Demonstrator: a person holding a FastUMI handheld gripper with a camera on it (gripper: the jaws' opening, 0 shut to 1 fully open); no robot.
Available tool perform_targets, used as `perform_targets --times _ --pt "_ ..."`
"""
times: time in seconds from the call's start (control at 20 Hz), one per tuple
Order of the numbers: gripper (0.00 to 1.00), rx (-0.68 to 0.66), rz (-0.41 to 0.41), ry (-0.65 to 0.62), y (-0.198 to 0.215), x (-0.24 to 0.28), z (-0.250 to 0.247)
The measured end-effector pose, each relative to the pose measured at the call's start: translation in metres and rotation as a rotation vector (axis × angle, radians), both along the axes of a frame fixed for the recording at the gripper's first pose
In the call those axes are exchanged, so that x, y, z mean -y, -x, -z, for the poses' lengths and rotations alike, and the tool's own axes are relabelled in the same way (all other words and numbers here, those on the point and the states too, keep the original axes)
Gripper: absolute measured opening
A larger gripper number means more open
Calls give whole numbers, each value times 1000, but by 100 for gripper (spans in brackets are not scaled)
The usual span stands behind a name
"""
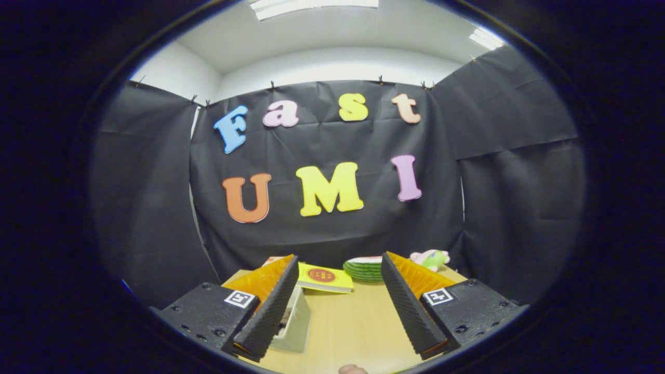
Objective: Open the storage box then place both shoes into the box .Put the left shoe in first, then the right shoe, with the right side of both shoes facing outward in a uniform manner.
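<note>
The hand-held gripper is held above the bench with its fingers spread wide and nothing between them. Just beside and partly behind the left finger sits the white storage box. Beyond the fingertips, at the far edge by the black cloth wall, lie a yellow book, a stack of green plates and a pink-and-green soft toy.
</note>
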State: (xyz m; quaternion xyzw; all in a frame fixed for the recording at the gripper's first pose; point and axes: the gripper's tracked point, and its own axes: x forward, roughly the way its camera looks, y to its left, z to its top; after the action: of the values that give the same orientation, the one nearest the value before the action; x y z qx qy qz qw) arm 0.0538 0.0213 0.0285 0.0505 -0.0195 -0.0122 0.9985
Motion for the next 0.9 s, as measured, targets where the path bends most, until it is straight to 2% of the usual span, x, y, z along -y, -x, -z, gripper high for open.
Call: perform_targets --times 0.15,0.4,0.55,0.7,0.9 --pt "100 82 -12 27 38 4 -15" --pt "100 52 48 89 94 24 28" --pt "100 22 63 54 110 38 39" --pt "100 71 90 34 125 54 23" --pt "100 127 67 52 146 57 17"
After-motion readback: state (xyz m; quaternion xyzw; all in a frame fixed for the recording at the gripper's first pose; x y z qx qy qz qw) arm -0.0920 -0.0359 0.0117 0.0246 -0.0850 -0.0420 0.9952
